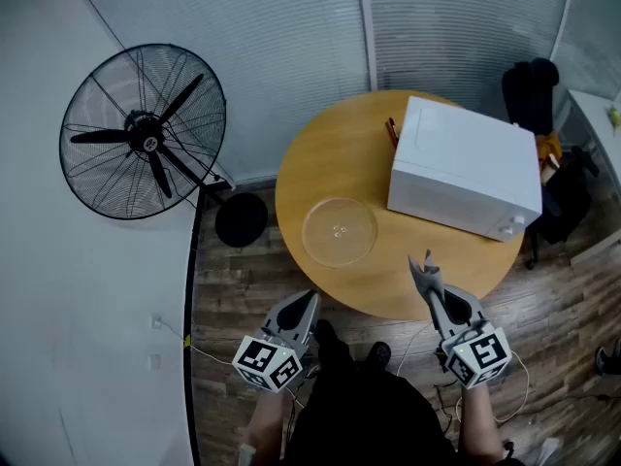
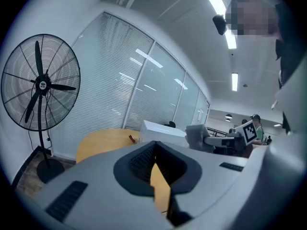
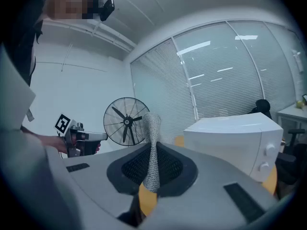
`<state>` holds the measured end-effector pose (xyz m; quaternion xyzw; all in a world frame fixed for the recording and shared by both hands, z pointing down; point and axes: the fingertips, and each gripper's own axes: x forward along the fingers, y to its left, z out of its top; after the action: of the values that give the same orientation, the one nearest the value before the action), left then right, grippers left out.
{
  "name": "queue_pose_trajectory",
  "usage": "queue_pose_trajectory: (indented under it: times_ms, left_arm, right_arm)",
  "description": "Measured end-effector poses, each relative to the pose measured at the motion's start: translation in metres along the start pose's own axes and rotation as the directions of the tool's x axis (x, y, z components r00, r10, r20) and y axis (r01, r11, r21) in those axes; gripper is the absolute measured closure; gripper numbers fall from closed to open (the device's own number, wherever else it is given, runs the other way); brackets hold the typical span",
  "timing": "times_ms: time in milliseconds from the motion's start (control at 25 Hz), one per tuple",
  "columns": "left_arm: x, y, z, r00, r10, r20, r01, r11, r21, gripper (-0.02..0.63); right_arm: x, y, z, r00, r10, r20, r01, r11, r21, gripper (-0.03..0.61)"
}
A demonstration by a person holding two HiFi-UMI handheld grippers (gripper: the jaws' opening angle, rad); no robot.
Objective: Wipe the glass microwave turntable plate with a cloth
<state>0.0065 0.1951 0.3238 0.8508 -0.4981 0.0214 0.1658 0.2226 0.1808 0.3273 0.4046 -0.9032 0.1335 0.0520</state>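
The clear glass turntable plate [image 1: 339, 231] lies flat on the round wooden table [image 1: 320, 163], near its front left edge. My right gripper [image 1: 431, 292] hovers over the table's front edge, right of the plate, shut on a grey mesh cloth [image 1: 423, 271] that sticks up beyond the jaws. The right gripper view shows the cloth [image 3: 152, 128] pinched in my right gripper [image 3: 152, 153]. My left gripper [image 1: 303, 311] hangs below the table edge, short of the plate, apart from it. In its own view my left gripper [image 2: 154, 152] looks shut with nothing in it.
A white microwave [image 1: 466, 168] stands on the right half of the table, with a small red object [image 1: 391, 130] behind it. A black standing fan [image 1: 146, 134] is at the left, its base [image 1: 241, 219] by the table. A dark chair [image 1: 532, 90] is at back right.
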Motion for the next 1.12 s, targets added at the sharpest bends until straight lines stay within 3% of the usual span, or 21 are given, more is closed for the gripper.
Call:
queue_pose_trajectory:
  times_ms: [280,680,1120]
  left_arm:
    - [0.002,-0.001,-0.001,1.0,0.011,0.01,-0.01,1.0,-0.012,0.62]
    - [0.008,-0.006,-0.011,0.999,0.034,-0.021,-0.034,0.999,-0.017,0.62]
    - [0.014,0.049,-0.009,0.998,0.059,-0.028,-0.06,0.997,-0.044,0.62]
  right_arm:
    - [-0.001,-0.004,0.002,0.999,-0.023,0.027,0.023,1.0,0.008,0.549]
    - [0.005,0.003,-0.013,0.998,0.056,0.02,-0.058,0.996,0.072,0.545]
    - [0.051,0.002,-0.01,1.0,0.021,-0.005,-0.021,0.997,0.079,0.543]
